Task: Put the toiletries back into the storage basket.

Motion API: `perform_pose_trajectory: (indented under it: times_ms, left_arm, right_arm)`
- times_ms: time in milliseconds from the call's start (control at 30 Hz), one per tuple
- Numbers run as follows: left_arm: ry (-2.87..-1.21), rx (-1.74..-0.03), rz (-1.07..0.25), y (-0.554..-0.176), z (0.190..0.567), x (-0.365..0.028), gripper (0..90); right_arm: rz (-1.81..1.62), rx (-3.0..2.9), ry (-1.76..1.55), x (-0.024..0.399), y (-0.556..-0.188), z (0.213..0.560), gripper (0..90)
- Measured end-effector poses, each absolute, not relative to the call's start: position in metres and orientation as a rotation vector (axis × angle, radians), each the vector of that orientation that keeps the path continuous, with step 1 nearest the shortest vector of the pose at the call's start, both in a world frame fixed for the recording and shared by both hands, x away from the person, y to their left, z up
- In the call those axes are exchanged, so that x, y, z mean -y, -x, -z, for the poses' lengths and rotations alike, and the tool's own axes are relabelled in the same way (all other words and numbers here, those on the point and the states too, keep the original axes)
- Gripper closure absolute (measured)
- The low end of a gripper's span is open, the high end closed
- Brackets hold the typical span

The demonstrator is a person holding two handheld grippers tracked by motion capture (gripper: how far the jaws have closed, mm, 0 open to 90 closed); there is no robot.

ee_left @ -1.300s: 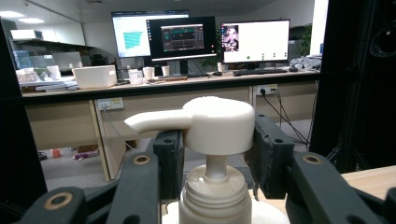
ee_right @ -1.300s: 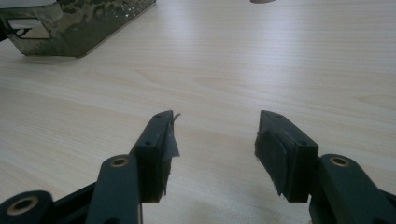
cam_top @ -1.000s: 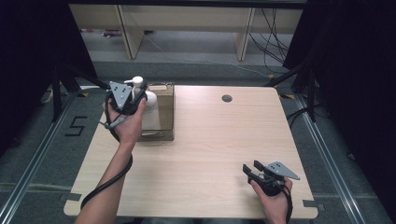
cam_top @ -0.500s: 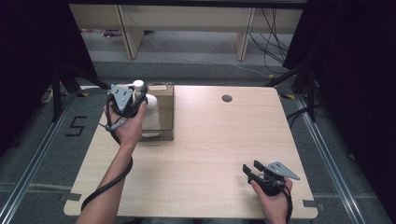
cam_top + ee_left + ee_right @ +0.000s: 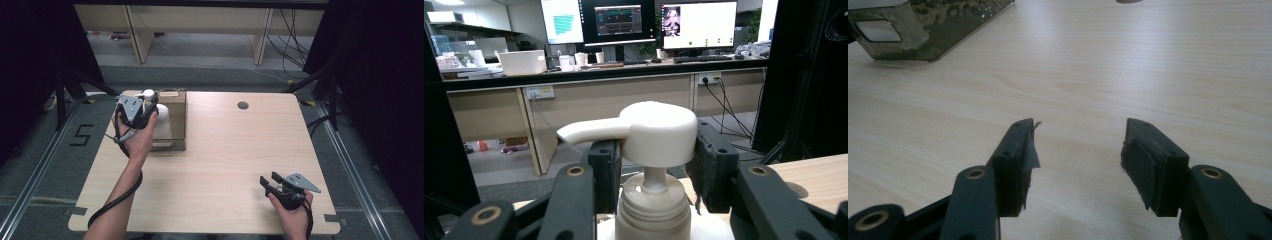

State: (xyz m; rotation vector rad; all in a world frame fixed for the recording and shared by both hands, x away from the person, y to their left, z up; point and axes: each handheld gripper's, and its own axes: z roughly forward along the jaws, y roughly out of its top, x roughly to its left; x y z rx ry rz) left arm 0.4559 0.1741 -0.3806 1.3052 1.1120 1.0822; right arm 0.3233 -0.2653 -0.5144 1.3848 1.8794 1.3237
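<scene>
A lab or office workroom; monitors (image 5: pixel 619 22) on a long desk (image 5: pixel 594 70) at 12 o'clock; wall sockets (image 5: pixel 538 92) beneath; cables (image 5: pixel 295 35) at 1 o'clock; black curtains (image 5: pixel 375 75) flanking the table (image 5: pixel 225 165).

High view above the table (image 5: pixel 225 165) looking down, gripper views close, level, sharing its top

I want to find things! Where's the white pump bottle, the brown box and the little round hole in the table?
pump bottle (image 5: pixel 658 134), left gripper view, on its white pump head
brown box (image 5: pixel 176 116), high view, on its right wall
round hole (image 5: pixel 243 105), high view, on its middle
</scene>
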Motion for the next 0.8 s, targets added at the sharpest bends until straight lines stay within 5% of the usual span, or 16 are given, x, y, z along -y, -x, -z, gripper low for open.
perform_pose_trajectory:
  times_ms: [800]
  left_arm:
    - [-1.29, -1.114, -1.098, -0.4481, 0.3886, -0.1812, 56.7]
  right_arm:
    - [-1.311, -1.886, -1.372, 0.2653, -0.3233, 0.5144, 46.8]
